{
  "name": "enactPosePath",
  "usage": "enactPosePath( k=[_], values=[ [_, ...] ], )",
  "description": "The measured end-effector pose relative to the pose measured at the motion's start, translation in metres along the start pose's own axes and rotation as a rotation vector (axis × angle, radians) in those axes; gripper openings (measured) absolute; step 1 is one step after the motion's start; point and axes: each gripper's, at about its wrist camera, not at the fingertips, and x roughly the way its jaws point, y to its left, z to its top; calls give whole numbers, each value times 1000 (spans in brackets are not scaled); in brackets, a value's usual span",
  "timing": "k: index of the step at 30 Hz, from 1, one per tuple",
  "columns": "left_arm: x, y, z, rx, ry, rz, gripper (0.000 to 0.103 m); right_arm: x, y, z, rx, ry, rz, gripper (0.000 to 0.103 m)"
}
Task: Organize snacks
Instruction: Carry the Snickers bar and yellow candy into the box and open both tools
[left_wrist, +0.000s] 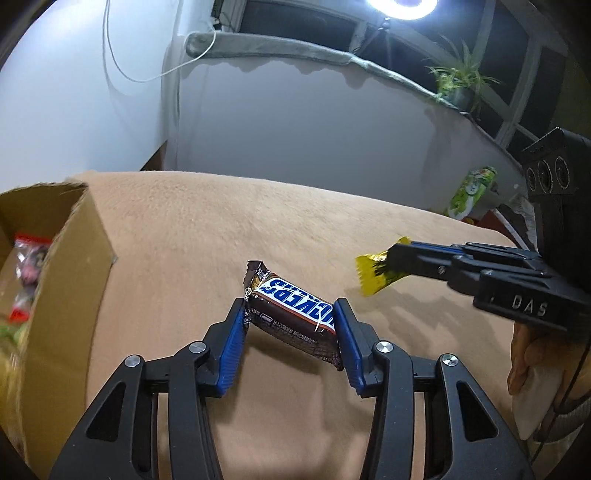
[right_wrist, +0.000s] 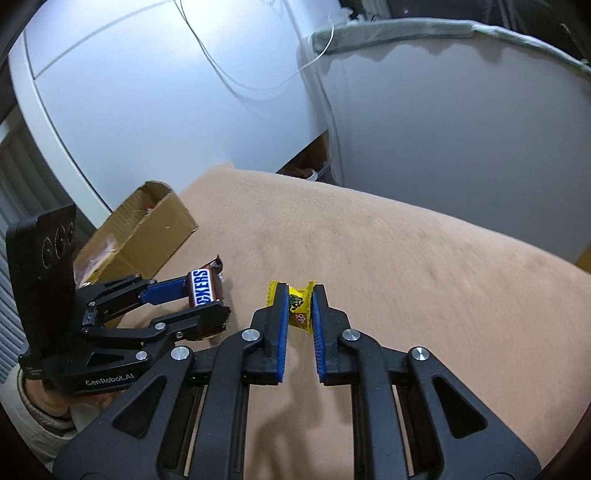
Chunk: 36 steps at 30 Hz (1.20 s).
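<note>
The Snickers bar (left_wrist: 293, 315) sits crosswise between the blue pads of the left gripper (left_wrist: 291, 314), which is closed on it about halfway, one pad against each long side. The bar is tilted, its crimped far end higher, and it casts a shadow on the tan blanket (left_wrist: 207, 229) below, so it looks lifted clear of the cloth. In the right wrist view the same bar (right_wrist: 205, 288) shows in the left gripper (right_wrist: 207, 295) with its white-and-blue label facing up.

The small yellow candy packet (right_wrist: 298, 306) is pinched between the pads of the right gripper (right_wrist: 299, 306), whose jaws are nearly fully closed on the thin wrapper. From the left wrist view the packet (left_wrist: 373, 275) sticks out past the tip of the right gripper (left_wrist: 391, 264), above the blanket and well to the right of the Snickers bar.

An open cardboard box (left_wrist: 74, 258) stands at the blanket's left edge, with a red-and-clear packet (left_wrist: 27, 258) visible inside, blurred. A hand (left_wrist: 528, 354) holds the right gripper's body at the lower right.
</note>
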Motion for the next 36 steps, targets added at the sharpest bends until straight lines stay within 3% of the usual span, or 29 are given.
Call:
enactPosePath(
  k=[7,16,24,36],
  values=[
    [-41,-27,-33,75,-34,-19,46,-52,21,-49,49,-76,-104,12],
    [-98,-48,-64,144,-89,-42,46,-93,53,-81,80,-110,-143,12],
    [-140,-37,-75,147,-154,-42,46,-104,96,-76,28,-124,-163,12],
    [-181,11,-78,90,-235,-2,46,-88,166,-42,-87,-134,-128,12]
  ],
)
